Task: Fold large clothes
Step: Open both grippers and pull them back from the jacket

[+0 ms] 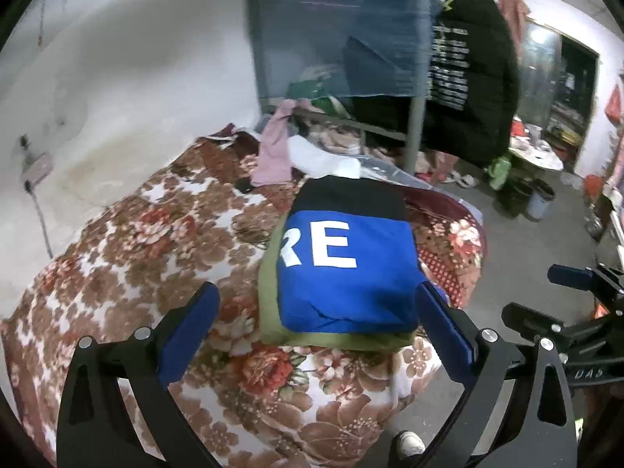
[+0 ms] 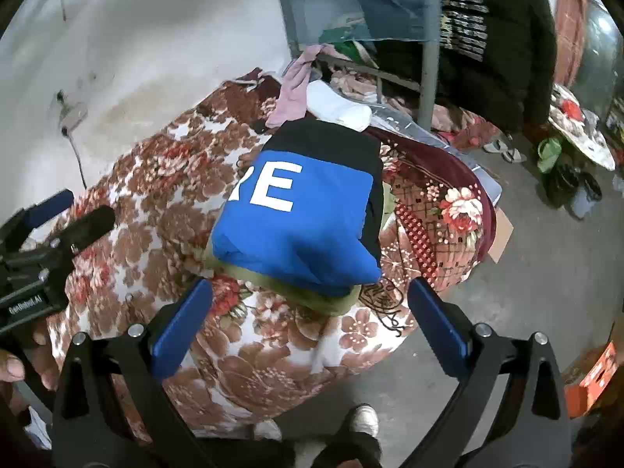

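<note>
1. I stand at a bed with a floral blanket (image 1: 117, 241) beside a stained white wall (image 1: 128, 78); the floor (image 2: 546, 265) on the right is grey concrete.
2. A folded blue garment (image 1: 351, 273) with white letters "RE" lies on the blanket, near the bed's right edge. Its far part is black.
3. Under it lies a folded green garment (image 1: 269, 312); its edge shows at the left and near sides of the blue one. The two make one stack.
4. My left gripper (image 1: 318, 335) is spread wide, and nothing is between its blue pads (image 1: 187, 335). It hangs just before the near edge of the stack, not touching it.
5. My right gripper (image 2: 310, 323) is also spread wide and holds nothing. It hangs above the near corner of the stack and the blanket.
6. In the right view, the left gripper appears at the left side, above the blanket.
7. Behind the stack lie a pink cloth (image 1: 273, 152) and a white cloth (image 1: 323, 160), unfolded.
8. A black jacket (image 1: 468, 78) with printed text hangs on a bed frame (image 1: 413, 132) further back.
9. My shoes (image 2: 364, 419) show on the floor below the bed's edge.
</note>
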`<state>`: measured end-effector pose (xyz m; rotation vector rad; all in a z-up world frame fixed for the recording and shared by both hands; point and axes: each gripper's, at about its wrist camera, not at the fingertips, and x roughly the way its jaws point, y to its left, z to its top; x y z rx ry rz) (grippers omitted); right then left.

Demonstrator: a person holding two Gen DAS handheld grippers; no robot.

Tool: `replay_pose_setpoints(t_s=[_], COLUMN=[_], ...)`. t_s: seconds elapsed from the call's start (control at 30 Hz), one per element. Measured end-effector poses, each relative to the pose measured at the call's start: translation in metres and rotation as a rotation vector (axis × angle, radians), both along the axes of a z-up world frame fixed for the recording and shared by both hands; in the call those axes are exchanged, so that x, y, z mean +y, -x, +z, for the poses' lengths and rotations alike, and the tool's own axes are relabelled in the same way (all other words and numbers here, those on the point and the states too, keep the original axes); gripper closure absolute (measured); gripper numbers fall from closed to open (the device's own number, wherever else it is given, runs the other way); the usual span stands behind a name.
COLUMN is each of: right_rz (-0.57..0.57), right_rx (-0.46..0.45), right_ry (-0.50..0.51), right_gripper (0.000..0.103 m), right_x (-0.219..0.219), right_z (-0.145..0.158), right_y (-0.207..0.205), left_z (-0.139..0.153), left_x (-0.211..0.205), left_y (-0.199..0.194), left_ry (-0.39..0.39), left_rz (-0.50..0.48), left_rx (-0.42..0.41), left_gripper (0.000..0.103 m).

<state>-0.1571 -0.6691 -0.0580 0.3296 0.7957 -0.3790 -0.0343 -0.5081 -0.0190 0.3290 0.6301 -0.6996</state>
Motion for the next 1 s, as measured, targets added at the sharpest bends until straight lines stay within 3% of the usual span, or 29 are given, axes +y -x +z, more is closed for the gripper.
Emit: replay_pose_setpoints(t_s=[0.1,0.27,0.67,1.0], right_rz=[0.01,0.006,-0.028,-0.031], right_rx=[0.0,0.011,0.019,0.034], right_ry=[0.012,-0.015,-0.048,-0.044], right_gripper=[0.005,0.005,0.005,0.005], right_x=[-0.002,-0.011,-0.018,-0.015], right_z=[-0.003,-0.01,-0.011,-0.012], right_y=[0.002,0.003,0.005,0.009], left_z=[-0.004,-0.007,-0.022,-0.016], left_x=[-0.005,-0.003,-0.003,-0.007], left_y=[0.005,-0.001,-0.013,-0.006], left_ry=[-0.023,-0.034,-0.057,-0.059], left_rz=[-0.018,0.022,-0.012,-0.041], left_rx=[-0.02,0.013,0.087,0.055], left_gripper=[0.005,0.005,0.005,0.005])
